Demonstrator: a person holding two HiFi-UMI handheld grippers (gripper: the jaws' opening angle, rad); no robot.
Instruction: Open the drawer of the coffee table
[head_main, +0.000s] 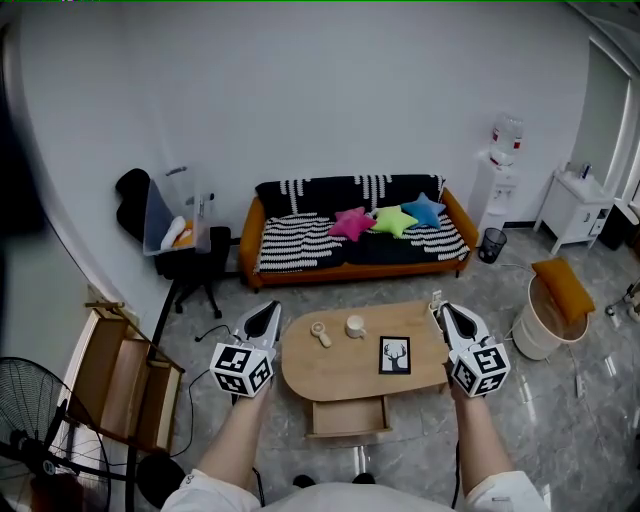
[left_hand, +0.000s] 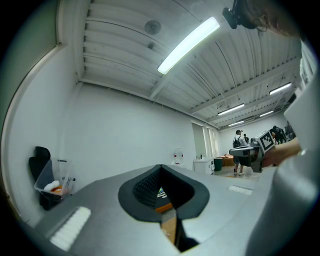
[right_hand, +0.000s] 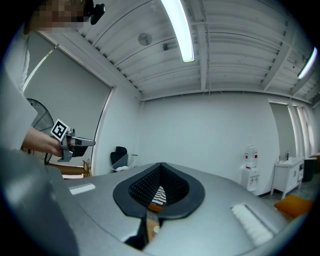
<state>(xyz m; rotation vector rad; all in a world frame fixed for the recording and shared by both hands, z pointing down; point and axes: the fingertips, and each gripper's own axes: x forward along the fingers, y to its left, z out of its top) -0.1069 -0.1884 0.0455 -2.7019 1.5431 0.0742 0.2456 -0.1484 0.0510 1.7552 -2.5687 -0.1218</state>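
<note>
An oval wooden coffee table (head_main: 340, 372) stands in front of me. Its drawer (head_main: 348, 416) sticks out from under the near edge, pulled towards me. My left gripper (head_main: 263, 318) hangs in the air beside the table's left end, its jaws together with nothing between them. My right gripper (head_main: 444, 314) hovers at the table's right end, also shut and empty. Neither touches the table or the drawer. In the left gripper view the jaws (left_hand: 160, 167) meet in a narrow slit, and the right gripper view shows its jaws (right_hand: 161, 164) the same way.
On the tabletop lie a white cup (head_main: 355, 326), a small wooden item (head_main: 320, 334) and a black deer picture (head_main: 395, 355). Behind are an orange sofa (head_main: 355, 240) with star cushions, a water dispenser (head_main: 500, 175), a white basket (head_main: 545, 315), a chair (head_main: 185, 255) and a fan (head_main: 35, 400).
</note>
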